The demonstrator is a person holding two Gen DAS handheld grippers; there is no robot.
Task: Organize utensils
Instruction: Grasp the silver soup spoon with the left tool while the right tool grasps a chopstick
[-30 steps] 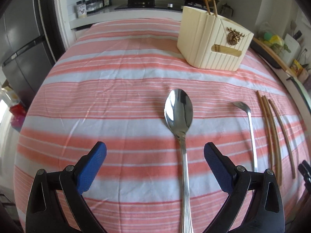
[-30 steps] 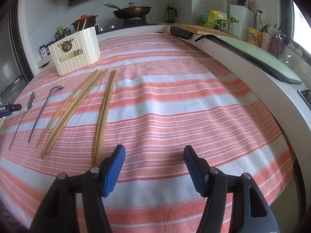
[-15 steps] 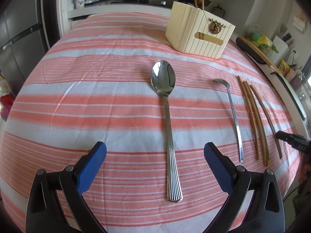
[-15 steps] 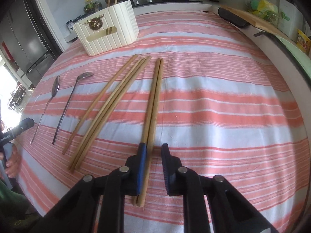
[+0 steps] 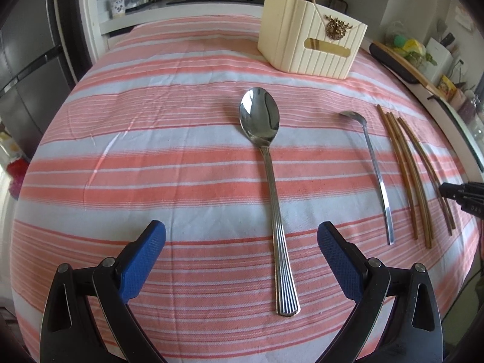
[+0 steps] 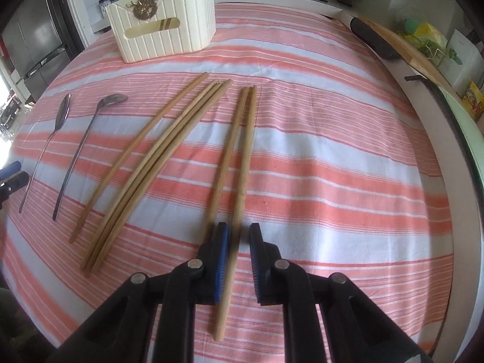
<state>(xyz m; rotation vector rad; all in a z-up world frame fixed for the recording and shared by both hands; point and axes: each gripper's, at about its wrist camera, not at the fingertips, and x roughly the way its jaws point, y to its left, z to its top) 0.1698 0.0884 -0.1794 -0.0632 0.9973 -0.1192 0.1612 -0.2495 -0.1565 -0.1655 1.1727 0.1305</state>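
Left wrist view. The left gripper hovers over the striped tablecloth with its blue pads spread wide, holding nothing. The large spoon lies lengthwise between the two fingers, bowl toward the cream utensil holder, handle end just short of the near table edge. To its right lie a smaller spoon and three chopsticks, all apart from one another. Bare cloth extends to the left of the large spoon as far as the table's left edge.

Right wrist view. The right gripper has its jaws narrowed to a slim gap around a pair of chopsticks; one stick passes between the pads, its butt reaching toward the near edge, while the other seems to end at the left pad. Motion blur there leaves contact with the pads uncertain. A broad band of open cloth runs from the pair rightward to the white counter rim. The holder stands at the far side, with two chopstick tips showing above its rim.
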